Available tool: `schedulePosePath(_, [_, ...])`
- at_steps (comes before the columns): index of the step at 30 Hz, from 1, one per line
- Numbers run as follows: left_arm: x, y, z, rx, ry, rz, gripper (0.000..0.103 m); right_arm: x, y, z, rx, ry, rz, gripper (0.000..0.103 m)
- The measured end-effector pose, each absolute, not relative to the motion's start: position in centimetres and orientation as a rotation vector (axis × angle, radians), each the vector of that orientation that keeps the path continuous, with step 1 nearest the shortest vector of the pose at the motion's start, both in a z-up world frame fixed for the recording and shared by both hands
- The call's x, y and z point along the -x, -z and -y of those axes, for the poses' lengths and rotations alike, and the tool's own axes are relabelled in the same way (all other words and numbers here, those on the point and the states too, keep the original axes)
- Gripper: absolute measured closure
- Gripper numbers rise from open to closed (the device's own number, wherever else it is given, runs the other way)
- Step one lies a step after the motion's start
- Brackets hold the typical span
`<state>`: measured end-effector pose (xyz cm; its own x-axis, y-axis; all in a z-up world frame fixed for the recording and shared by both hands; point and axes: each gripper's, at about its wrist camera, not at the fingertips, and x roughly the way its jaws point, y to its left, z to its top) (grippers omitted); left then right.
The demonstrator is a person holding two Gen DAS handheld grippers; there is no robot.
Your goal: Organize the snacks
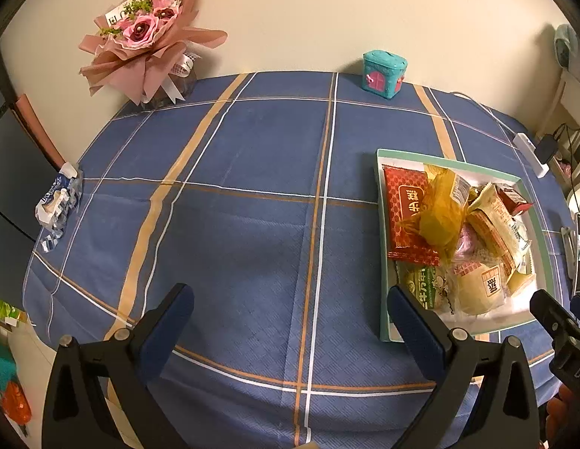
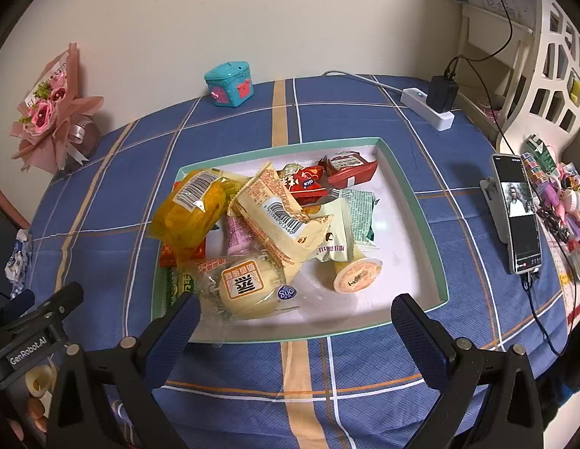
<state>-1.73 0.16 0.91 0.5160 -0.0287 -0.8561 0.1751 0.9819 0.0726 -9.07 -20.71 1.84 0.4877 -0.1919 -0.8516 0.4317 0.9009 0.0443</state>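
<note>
A shallow tray with a mint-green rim (image 2: 413,194) holds several snack packs: a yellow bag (image 2: 192,209), a cream wrapper with a barcode (image 2: 282,220), red packs (image 2: 327,176), a pale green pack (image 2: 349,220), a clear-wrapped round bun (image 2: 248,288) and a small jelly cup (image 2: 357,275). The tray also shows in the left wrist view (image 1: 383,262) at the right. My right gripper (image 2: 295,312) is open and empty, above the tray's near edge. My left gripper (image 1: 290,307) is open and empty over bare tablecloth left of the tray.
A blue checked tablecloth (image 1: 233,205) covers the table. A pink bouquet (image 1: 147,37) and a teal toy box (image 1: 383,73) stand at the back wall. A crumpled blue-white wrapper (image 1: 58,205) lies at the left edge. A power strip (image 2: 428,106) and propped phone (image 2: 518,213) are right.
</note>
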Motion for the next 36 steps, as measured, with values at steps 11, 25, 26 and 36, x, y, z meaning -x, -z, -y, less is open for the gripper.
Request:
schedulePosePath(11, [1.77, -1.13, -0.14, -0.146, 0.129, -1.008, 0.000, 9.01, -1.86, 20.71, -0.266, 0.383, -0.994, 0.000])
schedulePosePath(25, [1.64, -0.65, -0.13, -0.174, 0.117, -1.029, 0.000, 8.99, -1.82, 20.61, -0.268, 0.386, -0.995, 0.000])
schedulePosePath(26, [1.62, -0.58, -0.11, -0.177, 0.116, -1.033, 0.000, 8.98, -1.82, 20.61, -0.268, 0.386, -0.995, 0.000])
schedulePosePath(36, [1.93, -0.73, -0.06, -0.179, 0.130, -1.018, 0.000, 8.97, -1.84, 20.60, -0.268, 0.386, -0.995, 0.000])
